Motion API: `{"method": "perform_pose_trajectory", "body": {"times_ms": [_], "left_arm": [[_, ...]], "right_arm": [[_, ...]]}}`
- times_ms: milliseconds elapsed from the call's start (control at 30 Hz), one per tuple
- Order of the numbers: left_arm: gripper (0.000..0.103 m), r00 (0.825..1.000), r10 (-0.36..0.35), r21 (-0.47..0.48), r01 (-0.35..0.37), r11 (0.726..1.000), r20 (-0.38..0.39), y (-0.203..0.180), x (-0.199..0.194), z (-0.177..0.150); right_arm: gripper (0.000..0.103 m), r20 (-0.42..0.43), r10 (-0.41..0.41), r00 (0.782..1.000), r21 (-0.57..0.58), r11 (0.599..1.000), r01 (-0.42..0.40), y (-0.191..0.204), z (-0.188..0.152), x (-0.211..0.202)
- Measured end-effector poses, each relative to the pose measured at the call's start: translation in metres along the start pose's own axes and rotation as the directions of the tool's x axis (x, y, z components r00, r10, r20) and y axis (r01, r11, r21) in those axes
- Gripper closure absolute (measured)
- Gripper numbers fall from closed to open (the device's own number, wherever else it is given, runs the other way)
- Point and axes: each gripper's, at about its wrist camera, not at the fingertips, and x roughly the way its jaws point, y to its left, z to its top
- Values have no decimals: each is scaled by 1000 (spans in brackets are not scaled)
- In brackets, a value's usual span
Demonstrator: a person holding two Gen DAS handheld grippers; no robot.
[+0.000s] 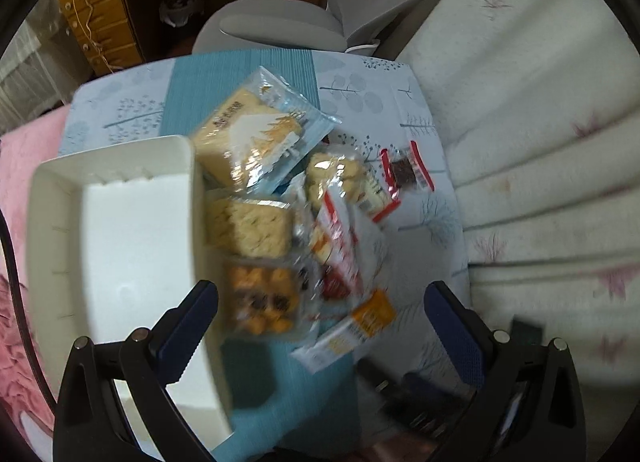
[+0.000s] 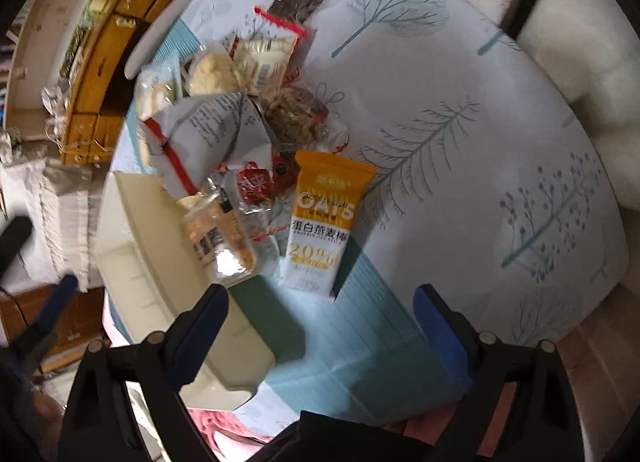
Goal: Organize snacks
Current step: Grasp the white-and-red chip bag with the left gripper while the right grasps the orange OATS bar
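A pile of wrapped snacks lies on the table beside a white tray (image 1: 120,230). The pile includes a blue-and-white cracker pack (image 1: 256,130), a pale cracker pack (image 1: 248,228), a cookie pack (image 1: 262,302), a red-edged dark snack (image 1: 406,170) and an orange-and-white oat bar (image 1: 352,328). My left gripper (image 1: 320,338) is open above the cookie pack and the tray's edge. In the right wrist view the oat bar (image 2: 324,222) lies just ahead of my open right gripper (image 2: 320,326), with the tray (image 2: 160,262) to its left. Both grippers are empty.
The table has a pale tree-print cloth (image 2: 460,142) with a teal runner (image 1: 240,78). A grey chair (image 1: 280,26) and a wooden cabinet (image 1: 120,2) stand beyond it. A white quilted cushion (image 1: 540,142) lies to the right and pink fabric (image 1: 24,262) to the left.
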Motion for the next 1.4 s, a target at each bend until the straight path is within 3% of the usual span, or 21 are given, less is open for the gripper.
{"method": "perform_pose_trajectory", "body": {"times_ms": [400, 600, 700, 767, 1067, 1400], "left_arm": [[12, 981, -62, -164, 32, 986, -184, -17, 93, 34], [29, 972, -17, -180, -26, 983, -236, -23, 116, 49], [41, 970, 8, -191, -56, 980, -243, -23, 124, 55], [51, 968, 22, -201, -74, 977, -251, -20, 130, 57], [58, 961, -23, -233, -44, 972, -276, -18, 143, 56], [67, 967, -17, -249, -48, 967, -253, -12, 123, 54]], "right_arm": [[20, -124, -95, 988, -76, 993, 86, 9, 24, 41], [26, -141, -125, 982, -130, 986, 107, 20, 40, 48], [27, -157, -172, 973, -148, 978, 149, 22, 47, 53], [36, -168, -198, 966, -154, 973, 173, 25, 56, 56], [51, -210, -199, 957, -155, 973, 168, 23, 73, 66], [57, -224, -142, 964, -137, 984, 113, 8, 91, 58]]}}
